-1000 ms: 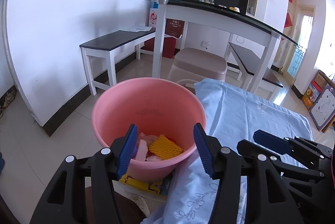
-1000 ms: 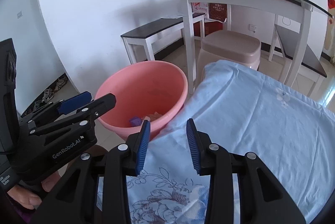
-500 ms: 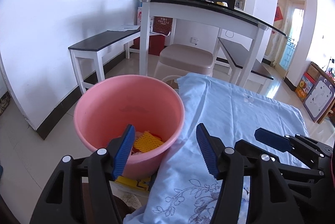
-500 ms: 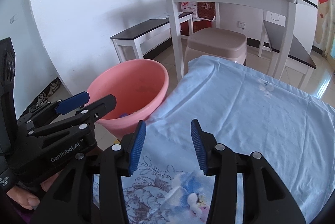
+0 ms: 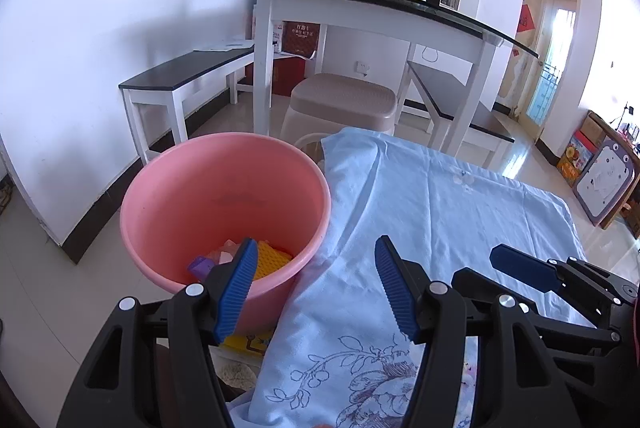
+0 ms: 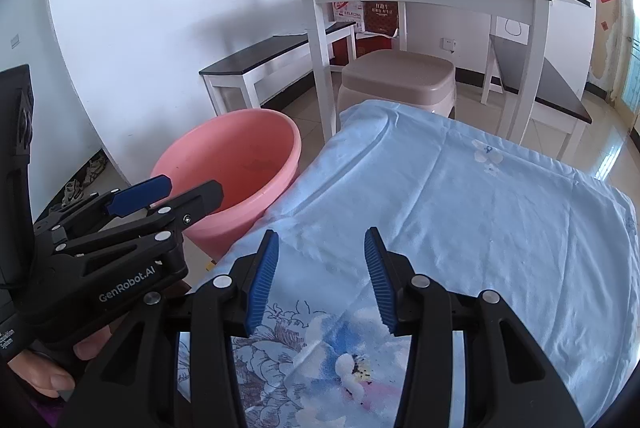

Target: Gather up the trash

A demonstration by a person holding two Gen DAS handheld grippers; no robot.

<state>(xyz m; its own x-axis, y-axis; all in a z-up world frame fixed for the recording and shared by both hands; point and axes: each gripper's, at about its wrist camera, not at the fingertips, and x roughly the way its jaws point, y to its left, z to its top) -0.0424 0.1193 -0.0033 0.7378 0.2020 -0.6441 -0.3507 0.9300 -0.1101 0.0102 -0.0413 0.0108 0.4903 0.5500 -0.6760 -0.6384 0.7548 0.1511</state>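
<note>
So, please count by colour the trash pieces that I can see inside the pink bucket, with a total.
In the round pink plastic bucket, seen from the left wrist view:
Yellow ribbed foam piece: 1
Purple piece: 1
Pale pink crumpled piece: 1
Total: 3 visible; the left hand-held gripper hides part of the bucket floor, so more may lie there.

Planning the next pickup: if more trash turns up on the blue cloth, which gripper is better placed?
Probably the right gripper: open, it hangs over the cloth. The left gripper, also open, sits at the cloth's edge beside the pink bucket.
</note>
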